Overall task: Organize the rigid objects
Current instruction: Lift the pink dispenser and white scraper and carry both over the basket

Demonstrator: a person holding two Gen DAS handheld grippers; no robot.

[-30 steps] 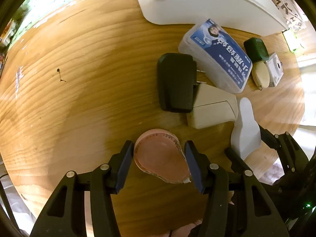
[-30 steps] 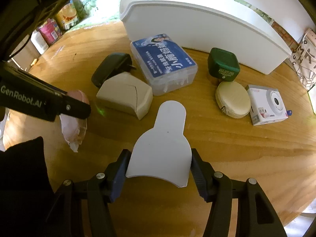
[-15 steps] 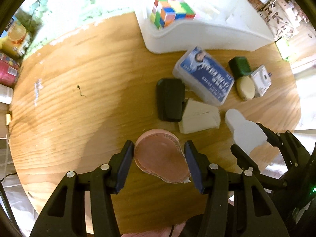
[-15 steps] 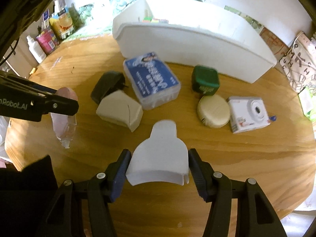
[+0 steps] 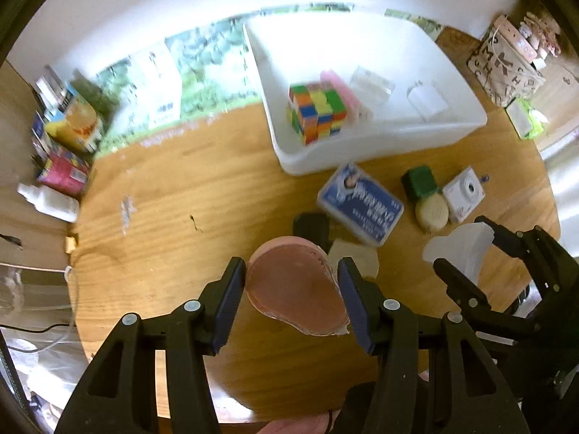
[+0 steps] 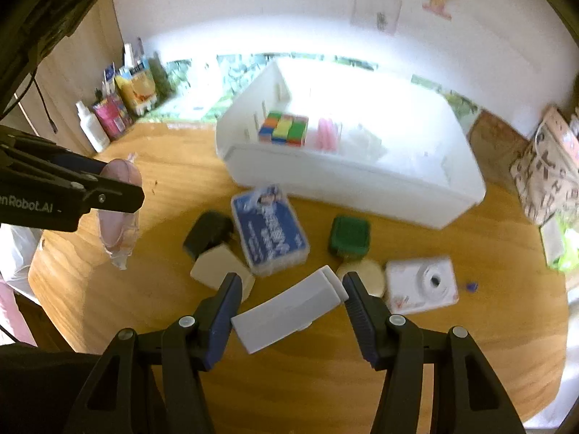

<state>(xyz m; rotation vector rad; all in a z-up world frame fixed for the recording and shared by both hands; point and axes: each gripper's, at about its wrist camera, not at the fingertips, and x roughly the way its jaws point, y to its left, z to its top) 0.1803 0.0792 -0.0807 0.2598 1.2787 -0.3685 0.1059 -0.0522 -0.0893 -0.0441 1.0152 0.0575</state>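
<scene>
Left tool (image 5: pixel 292 293) is clamped on a pink clear-packaged thing (image 5: pixel 296 289), maybe a sponge; right tool (image 6: pixel 289 311) grips a white plastic piece (image 6: pixel 289 311), both above the bench (image 6: pixel 173 289).

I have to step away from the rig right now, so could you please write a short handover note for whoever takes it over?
Left gripper: shut on a pink translucent plastic piece, above the wooden table.
Right gripper: shut on a white flat plastic piece, also in the air.
Done: a colourful puzzle cube lies in the white plastic bin.
Left: bin both held pieces, then the blue-labelled clear box, black charger, beige block, green square case, cream round case, white camera.
</scene>
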